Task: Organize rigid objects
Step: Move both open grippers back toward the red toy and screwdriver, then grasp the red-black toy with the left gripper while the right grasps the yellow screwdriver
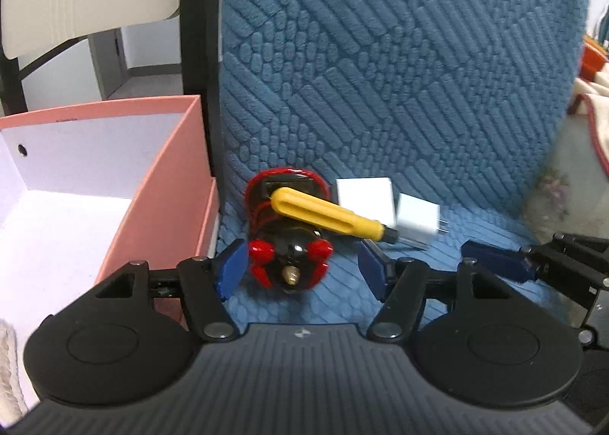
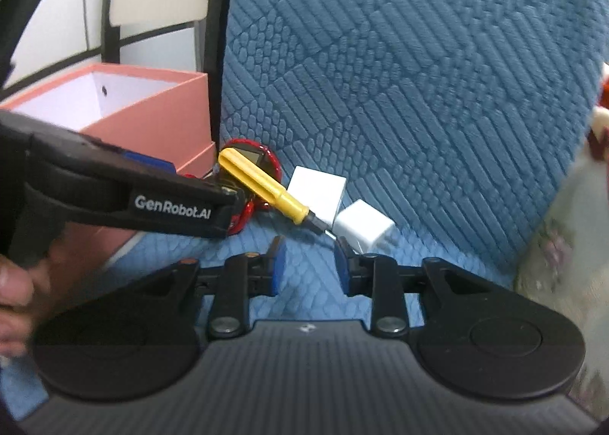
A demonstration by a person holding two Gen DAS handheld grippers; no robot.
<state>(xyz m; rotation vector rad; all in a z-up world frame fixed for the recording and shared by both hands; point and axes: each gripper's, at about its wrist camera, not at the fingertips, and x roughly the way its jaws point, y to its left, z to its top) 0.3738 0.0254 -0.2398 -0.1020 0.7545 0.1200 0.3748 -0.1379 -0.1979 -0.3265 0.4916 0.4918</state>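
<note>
With its blue pads spread wide, the left claw [image 1: 300,267] sits at lower centre of the left wrist view, jaws open around the near end of a red and black toy [image 1: 287,225]. The left pad [image 1: 232,267] is just beside the toy's red side, and the right pad stands apart from it; I cannot tell whether either one touches. A yellow screwdriver [image 1: 327,216] lies tilted across the toy's top, its dark tip pointing right toward a white charger [image 1: 416,223] whose prongs face right. A white block [image 1: 365,195] lies behind the charger, just beside it. All of these rest on a blue quilted seat [image 1: 475,244], with the blue backrest [image 1: 399,73] filling the upper frame. At left, a pink box [image 1: 152,184] with a white inside stands open, its wall near the toy.

In the right wrist view, the right claw [image 2: 310,263] is at centre, jaws open and holding nothing, hovering over the seat [image 2: 304,305] just short of the screwdriver's tip. The charger [image 2: 363,223] lies just beyond its right pad. The screwdriver [image 2: 262,187] slants to upper left over the toy [image 2: 253,164]. The left claw's black arm crosses the left of the frame, with the box [image 2: 152,119] behind it.
</note>
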